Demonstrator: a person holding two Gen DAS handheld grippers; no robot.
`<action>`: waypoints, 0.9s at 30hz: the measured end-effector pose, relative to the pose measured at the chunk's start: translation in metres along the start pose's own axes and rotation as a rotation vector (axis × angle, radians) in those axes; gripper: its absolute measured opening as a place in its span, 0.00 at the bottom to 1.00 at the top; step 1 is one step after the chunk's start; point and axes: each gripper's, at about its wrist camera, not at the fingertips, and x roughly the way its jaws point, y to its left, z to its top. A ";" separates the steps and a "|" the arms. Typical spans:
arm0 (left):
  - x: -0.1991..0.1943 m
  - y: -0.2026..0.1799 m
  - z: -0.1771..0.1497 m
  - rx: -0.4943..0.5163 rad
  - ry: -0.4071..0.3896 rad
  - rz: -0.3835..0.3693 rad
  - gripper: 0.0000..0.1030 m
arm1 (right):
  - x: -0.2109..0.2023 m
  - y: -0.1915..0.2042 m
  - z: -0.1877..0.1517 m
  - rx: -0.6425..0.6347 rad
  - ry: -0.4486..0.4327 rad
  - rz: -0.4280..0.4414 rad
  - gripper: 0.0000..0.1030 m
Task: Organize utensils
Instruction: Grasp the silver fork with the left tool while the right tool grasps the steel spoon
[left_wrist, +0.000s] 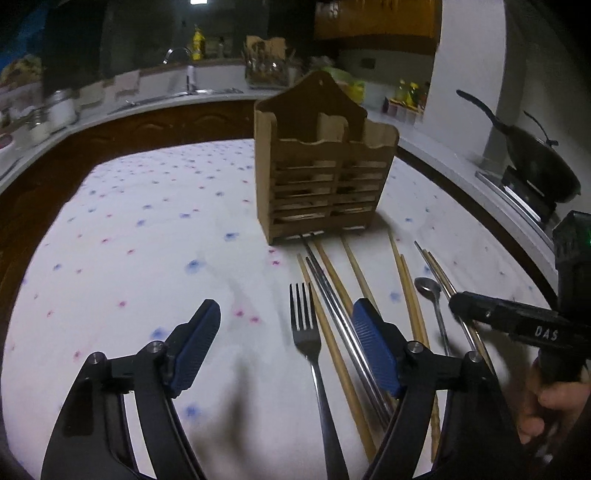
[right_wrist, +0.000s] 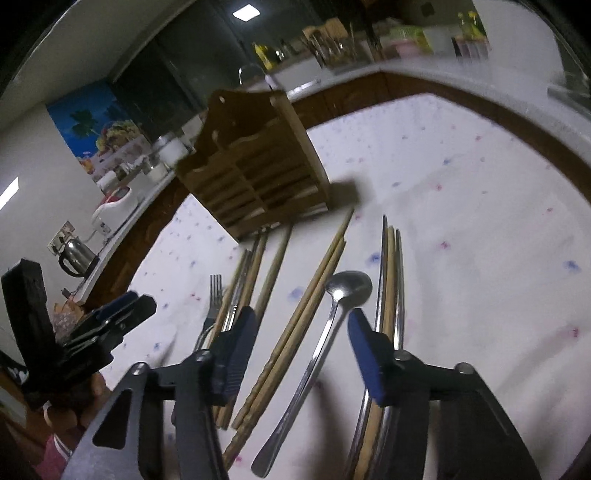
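A wooden utensil caddy (left_wrist: 325, 173) with two front compartments is standing on the table (left_wrist: 147, 229), on its flowered white cloth, toward the far edge. Lying in a row in front of it, pointing at its base, are one fork (left_wrist: 308, 332), one spoon (right_wrist: 332, 317), several wooden chopsticks (right_wrist: 306, 306) and a few steel ones (left_wrist: 332, 302); their exact counts are hard to tell. The left gripper (left_wrist: 286, 328) is hovering with its blue pads wide apart over the fork. The right gripper (right_wrist: 301, 345) is hanging open too, straddling the spoon handle. A wok (left_wrist: 535, 162) is sitting on the counter beyond the right edge, and a kettle (right_wrist: 75, 254) beyond the left.
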 end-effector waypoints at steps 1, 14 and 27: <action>0.007 0.001 0.003 0.003 0.015 -0.009 0.73 | 0.005 -0.001 0.001 -0.001 0.015 -0.007 0.47; 0.072 0.013 0.011 0.024 0.186 -0.139 0.33 | 0.035 -0.013 0.011 0.016 0.108 -0.009 0.31; 0.036 0.004 0.006 0.022 0.114 -0.134 0.15 | 0.021 -0.005 0.017 0.008 0.058 0.010 0.02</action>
